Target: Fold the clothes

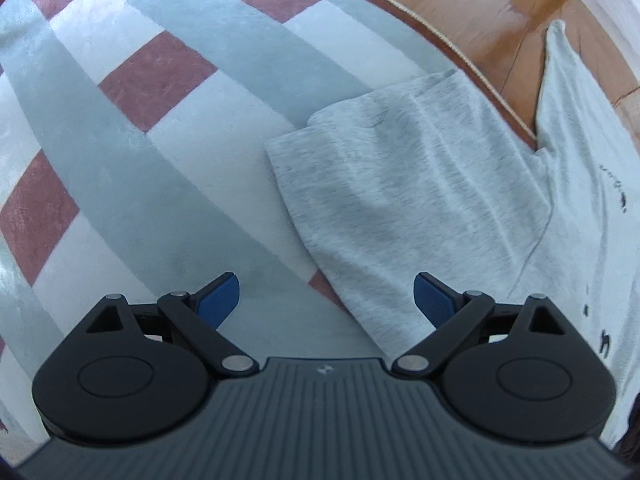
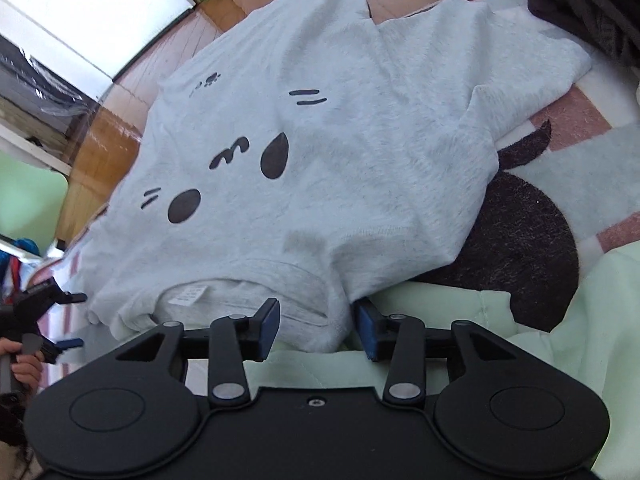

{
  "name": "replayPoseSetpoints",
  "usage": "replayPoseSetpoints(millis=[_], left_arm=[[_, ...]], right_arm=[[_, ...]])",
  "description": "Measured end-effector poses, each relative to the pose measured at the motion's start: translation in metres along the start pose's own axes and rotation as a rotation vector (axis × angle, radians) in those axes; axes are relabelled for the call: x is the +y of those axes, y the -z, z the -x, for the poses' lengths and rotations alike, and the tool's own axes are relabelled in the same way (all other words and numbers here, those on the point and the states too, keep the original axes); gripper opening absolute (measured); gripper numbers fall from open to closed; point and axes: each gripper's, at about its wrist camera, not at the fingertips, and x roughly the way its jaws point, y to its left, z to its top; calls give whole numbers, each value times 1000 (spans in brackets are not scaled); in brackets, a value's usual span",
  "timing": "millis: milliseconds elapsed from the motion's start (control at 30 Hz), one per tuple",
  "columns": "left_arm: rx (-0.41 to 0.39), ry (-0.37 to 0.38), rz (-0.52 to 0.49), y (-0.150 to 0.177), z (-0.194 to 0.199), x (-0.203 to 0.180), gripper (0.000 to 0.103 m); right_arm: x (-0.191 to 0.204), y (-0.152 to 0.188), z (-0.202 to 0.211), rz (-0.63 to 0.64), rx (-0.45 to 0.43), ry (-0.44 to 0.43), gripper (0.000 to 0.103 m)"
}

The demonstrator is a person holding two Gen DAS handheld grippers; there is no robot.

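Observation:
A light grey T-shirt (image 2: 320,140) with a black cartoon face print lies spread on a checked rug, collar toward the right wrist camera. My right gripper (image 2: 318,326) sits at the collar and shoulder. Its blue pads (image 2: 268,324) stand apart with a loose bunch of shirt fabric between them, not pinched. In the left wrist view the shirt's sleeve (image 1: 400,200) lies flat on the rug. My left gripper (image 1: 326,300) hovers open beside the sleeve's edge, holding nothing. It also shows at the left edge of the right wrist view, left gripper (image 2: 82,320), in a person's hand (image 2: 24,360).
The rug (image 1: 160,80) has red, white and grey-blue squares and ends at a wooden floor (image 1: 460,0). A pale green cloth (image 2: 540,320) lies under and right of the right gripper. A dark garment (image 2: 592,4) sits at the top right.

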Motion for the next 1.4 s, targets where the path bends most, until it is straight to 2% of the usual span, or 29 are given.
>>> replayPoseSetpoints(millis=[100,233,300,367,467,600,633,700,733,800,867,1000,1033,1133,1233,1300,1400], left_arm=[[-13,-7,-6,-4,-3,-1,96],[-14,14,-66,-6,-7,-11,98],[-26,-9,-111,-6,-9,-20,99],[-45,-47,-165,-4,-13,-32,99],[-66,-128,-311,3,-21,-56,103],[-106,-96,-303,3,-24,-62,102],[-136,-88,-328,4,-21,-65,93],[-195,-75,-384,5,-16,-71,49],[-214,-76,-426,7,-11,-77,7],[-251,-86,-496,12,-5,-86,6],[-298,-70,-502,11,4,-87,6],[-447,-23,-443,0,47,-76,6],[-434,17,-401,-5,51,-68,6],[-358,132,-277,-16,52,-44,6],[-247,157,-240,-16,28,-38,6],[-183,214,-210,-16,16,-36,5],[-95,357,-146,-14,4,-35,5]], right_arm=[[16,-1,6,76,-37,61,46],[46,-3,29,247,-154,134,47],[58,-6,35,313,-196,151,47],[65,-10,34,336,-205,130,47],[78,-19,13,368,-138,34,47],[121,-23,-35,485,-14,-58,47],[133,-23,-48,504,12,-68,47],[149,-26,-74,479,96,-117,47],[155,-28,-88,451,144,-149,47],[166,-28,-106,415,241,-184,48],[176,-27,-118,395,325,-210,50],[190,-21,-100,383,353,-376,49],[189,-19,-93,372,331,-389,49],[184,-6,-65,420,209,-305,49],[173,17,-39,535,75,-155,50],[164,19,-35,578,61,-91,50],[147,1,-33,530,55,-50,50]])
